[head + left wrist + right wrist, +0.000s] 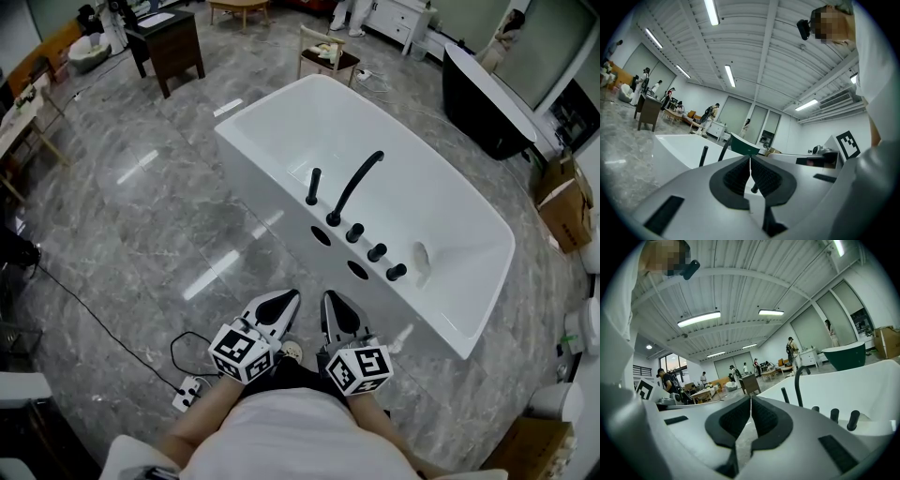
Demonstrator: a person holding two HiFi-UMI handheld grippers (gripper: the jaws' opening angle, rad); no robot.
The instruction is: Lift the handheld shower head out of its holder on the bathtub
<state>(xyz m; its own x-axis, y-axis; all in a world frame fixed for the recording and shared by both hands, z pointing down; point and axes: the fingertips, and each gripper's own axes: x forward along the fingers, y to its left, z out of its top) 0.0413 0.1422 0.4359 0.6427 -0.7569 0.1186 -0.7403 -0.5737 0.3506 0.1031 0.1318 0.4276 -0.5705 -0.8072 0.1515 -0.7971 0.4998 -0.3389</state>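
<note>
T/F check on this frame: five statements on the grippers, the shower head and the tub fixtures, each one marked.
1. The left gripper and the right gripper are both shut and empty. True.
2. The handheld shower head has been lifted out of its holder. False: it stands upright in its holder on the rim of the bathtub.
3. The curved spout stands between the handheld shower head and the three knobs. True.
4. The right gripper touches the bathtub. False: both grippers are short of it, over the floor.
5. The bathtub is filled with water. False: no water shows in it.
</note>
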